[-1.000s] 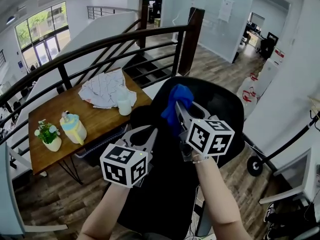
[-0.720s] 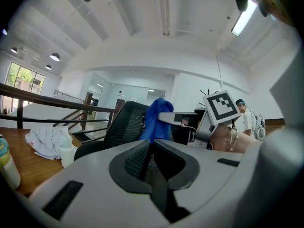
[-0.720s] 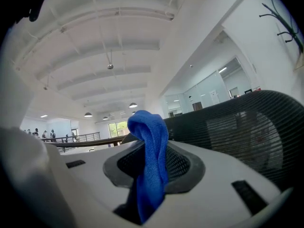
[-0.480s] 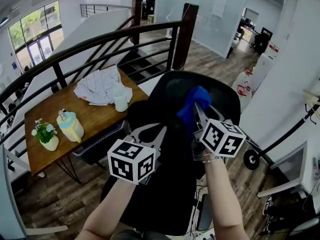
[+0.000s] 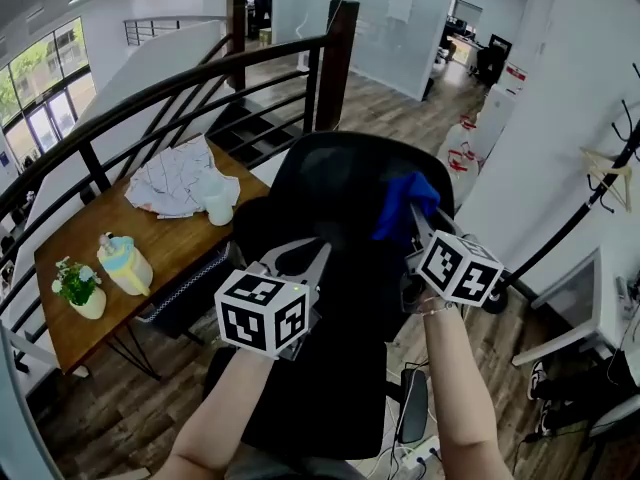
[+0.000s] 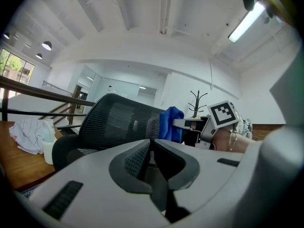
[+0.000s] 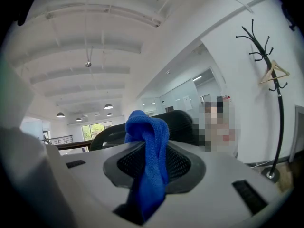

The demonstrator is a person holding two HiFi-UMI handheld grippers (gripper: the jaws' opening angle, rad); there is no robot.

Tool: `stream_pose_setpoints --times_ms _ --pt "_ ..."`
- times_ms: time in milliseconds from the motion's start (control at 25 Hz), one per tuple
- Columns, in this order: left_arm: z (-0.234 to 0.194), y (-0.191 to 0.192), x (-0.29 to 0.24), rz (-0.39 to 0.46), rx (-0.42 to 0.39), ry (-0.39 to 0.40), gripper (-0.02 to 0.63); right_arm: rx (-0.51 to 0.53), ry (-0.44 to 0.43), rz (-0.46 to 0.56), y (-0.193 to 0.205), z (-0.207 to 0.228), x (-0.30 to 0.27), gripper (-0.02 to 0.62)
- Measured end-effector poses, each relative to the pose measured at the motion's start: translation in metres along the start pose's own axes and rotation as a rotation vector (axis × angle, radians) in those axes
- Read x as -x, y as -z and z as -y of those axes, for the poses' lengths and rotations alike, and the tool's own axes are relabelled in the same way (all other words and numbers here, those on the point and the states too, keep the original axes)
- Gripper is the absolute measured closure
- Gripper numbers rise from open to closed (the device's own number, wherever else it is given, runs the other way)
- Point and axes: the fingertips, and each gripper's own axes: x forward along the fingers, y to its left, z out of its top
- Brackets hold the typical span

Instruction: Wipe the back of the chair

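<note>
Black mesh chair back (image 5: 335, 173), beside the wooden table (image 5: 165, 240), is getting wiped: the right gripper (image 5: 418, 218), jaws clamped on a bunched blue cloth (image 5: 405, 200), is sweeping from mid-back to the right edge, while the left gripper (image 5: 318, 254) is hovering, jaws pressed together, empty.

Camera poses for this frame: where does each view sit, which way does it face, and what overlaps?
Head view: on the person's head, facing steeply down at the chair back; shows both forearms, left tool and right tool.
Left gripper view: on the left tool, facing along its shut jaws across the chair back toward the right tool; a wrist shows.
Right gripper view: on the right tool, facing along its jaws, shut on the blue cloth, chair behind.
Shared: all three show the chair back and the cloth.
</note>
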Motion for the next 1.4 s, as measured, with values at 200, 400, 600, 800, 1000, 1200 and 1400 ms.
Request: stream_pose_setpoints --times_ms 200,400,600,800,1000,1200,1400 --pt "0.009 0.011 0.001 -0.027 0.007 0.026 0.571 -0.047 0.077 0.050 -0.009 0.034 0.024 0.489" --pt "0.005 0.020 0.005 -0.047 0.024 0.033 0.571 -0.042 0.136 0.076 -0.012 0.045 0.039 0.489" --pt "0.006 0.027 0.009 -0.060 0.019 0.053 0.571 -0.059 0.197 0.097 -0.010 0.059 0.059 0.489" --pt "0.008 0.039 0.008 -0.074 0.042 0.068 0.571 -0.062 0.226 0.096 -0.003 0.068 0.084 0.489" --pt "0.000 0.057 0.013 -0.096 0.070 0.059 0.571 -0.096 0.171 0.096 0.014 0.045 0.101 0.489" --pt "-0.022 0.076 0.027 -0.122 0.106 0.010 0.571 -0.141 0.048 0.006 0.065 -0.006 0.087 0.489" --pt "-0.051 0.091 0.047 -0.140 0.135 -0.055 0.571 -0.147 -0.087 -0.112 0.117 -0.064 0.052 0.490"
